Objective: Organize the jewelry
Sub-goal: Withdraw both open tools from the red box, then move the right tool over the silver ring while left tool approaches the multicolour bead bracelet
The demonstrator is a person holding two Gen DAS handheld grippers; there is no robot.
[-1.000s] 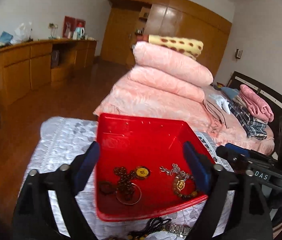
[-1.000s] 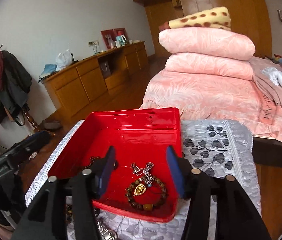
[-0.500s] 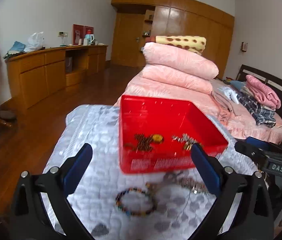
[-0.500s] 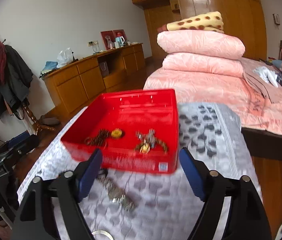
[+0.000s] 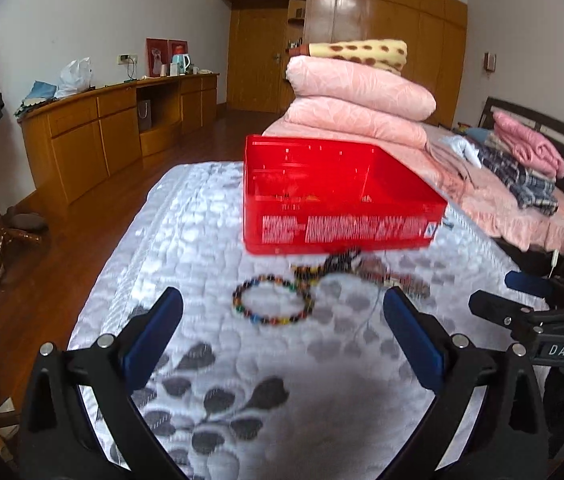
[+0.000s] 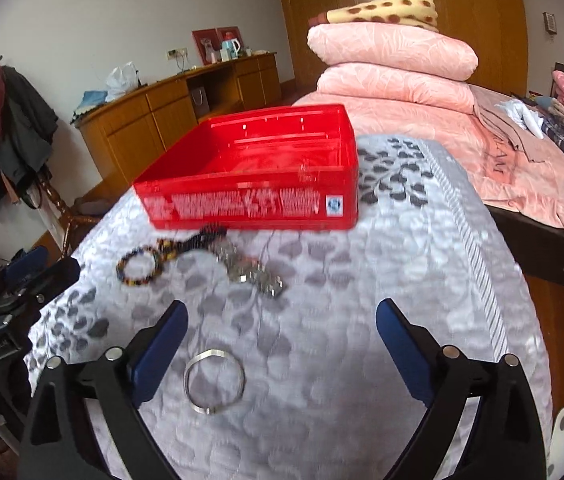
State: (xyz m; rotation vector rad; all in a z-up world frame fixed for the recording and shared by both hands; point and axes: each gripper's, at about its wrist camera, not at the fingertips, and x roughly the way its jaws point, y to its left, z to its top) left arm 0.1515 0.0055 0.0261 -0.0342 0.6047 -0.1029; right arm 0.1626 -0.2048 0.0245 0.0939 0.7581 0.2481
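**Ahead of both tongs, a red box part-filled and a scatter of jewelry not yet put away**

Beyond the tips of both tongs stood the red box (image 6: 250, 184), open-topped, on the quilted grey cover (image 6: 361, 320). From so low an angle its inside hardly showed; through the left tong's camera a few small dark and gold bits could just be made out on the floor of it, too blurred to name. I judged that some pieces were already in, though how many I could not tell.

Nearer the tongs, between them and the box's front wall, the rest lay loose on the cover. A multicoloured bead bracelet (image 5: 273, 300) sat just ahead of the left gripper (image 5: 282, 316). Touching it, and running up against the foot of the box, was a tangle of dark beads (image 6: 198, 240) and a metal watch-like band (image 6: 254, 274). Closest of all, just inside the reach of the right gripper (image 6: 282, 332) and towards its left finger, lay a plain silver bangle (image 6: 214, 381).

Both tongs were empty. The left stood spread wide; the right was opening, near its full spread, with nothing pressed between the pads.

By my reckoning the job was only partly done: at least four pieces were left outside the box, and the bangle and the bead bracelet looked the handiest to take next.
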